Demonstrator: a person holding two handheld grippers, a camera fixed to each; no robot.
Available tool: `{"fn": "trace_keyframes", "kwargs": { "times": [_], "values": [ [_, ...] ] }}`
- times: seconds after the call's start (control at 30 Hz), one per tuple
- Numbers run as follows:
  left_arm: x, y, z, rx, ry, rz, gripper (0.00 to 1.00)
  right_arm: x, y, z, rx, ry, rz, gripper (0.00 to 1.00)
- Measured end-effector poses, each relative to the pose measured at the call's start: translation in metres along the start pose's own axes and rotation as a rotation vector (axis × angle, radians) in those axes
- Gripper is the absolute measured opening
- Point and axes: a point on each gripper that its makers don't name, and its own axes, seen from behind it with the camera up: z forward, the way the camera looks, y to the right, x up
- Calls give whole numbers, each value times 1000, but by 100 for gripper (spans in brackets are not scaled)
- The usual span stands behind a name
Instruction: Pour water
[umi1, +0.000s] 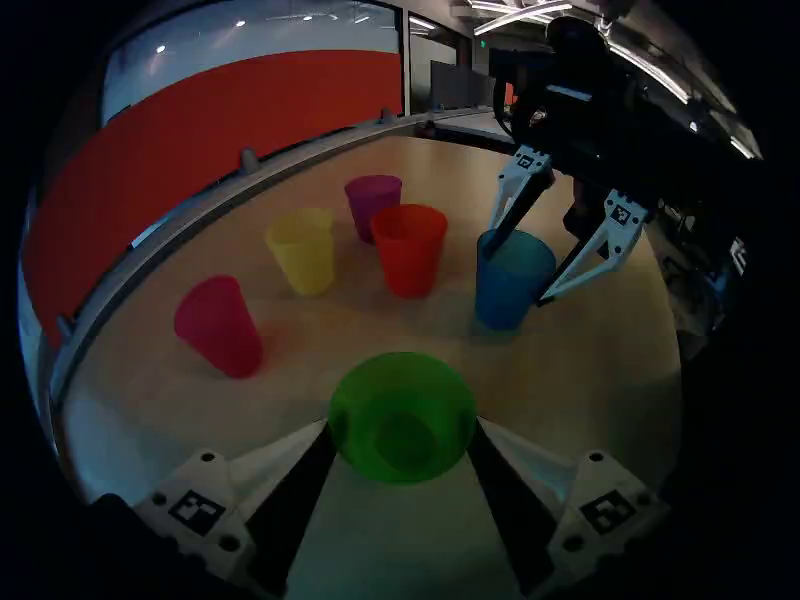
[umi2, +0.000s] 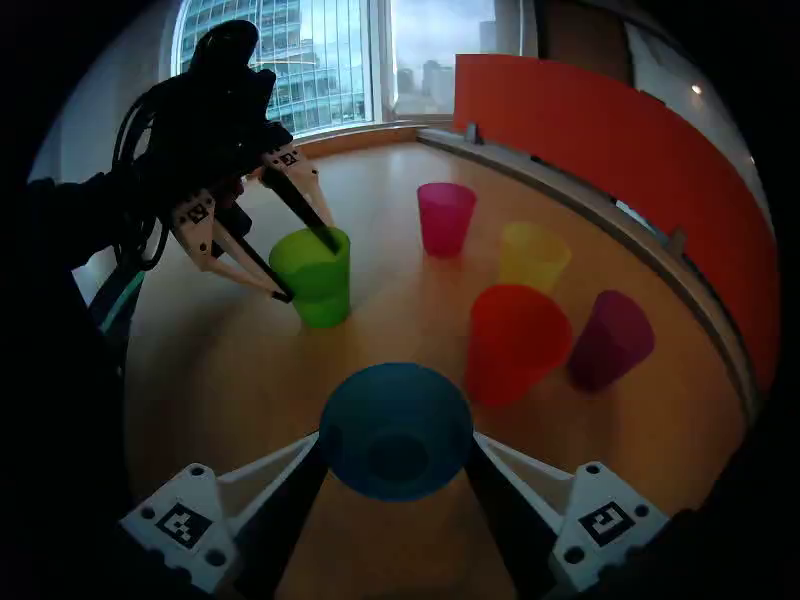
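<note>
Wooden table (umi1: 600, 380) surface is bounded on one side by an orange panel (umi1: 200, 140), and a window (umi2: 310, 70) is seen at the far end in the right gripper view. The left gripper (umi1: 400, 428) is closed on the green cup (umi1: 403, 400), with one finger pressed against each side; this cup is shown upright on the table in the right gripper view. The right gripper (umi2: 396, 440) is clamped likewise on the blue cup (umi2: 396, 415), which is shown upright on the table in the left gripper view. The two held cups are set well apart. Toward the panel, four further cups are placed: a pink cup (umi1: 218, 325), a yellow cup (umi1: 302, 250), a red cup (umi1: 408, 248), and a purple cup (umi1: 372, 205) just beside the red cup. Whether any cup holds water cannot be told.
</note>
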Motion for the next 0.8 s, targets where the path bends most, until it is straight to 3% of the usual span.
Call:
{"fn": "trace_keyframes", "kwargs": {
  "times": [0.17, 0.37, 0.53, 0.8],
  "values": [
    [-1, 1, 0, -8, -8, -17, 88, -1, 0, 1, -3, -6, -5, 92],
    [-2, 6, 0, -21, -15, -22, 98, 0, 0, 1, -5, 0, 2, 93],
    [-3, 6, 0, -18, -23, -7, 99, 0, 0, -1, -5, 1, 6, 99],
    [-12, 5, -5, -6, -35, -14, 99, -8, 2, -9, -21, 1, 16, 100]
  ]
}}
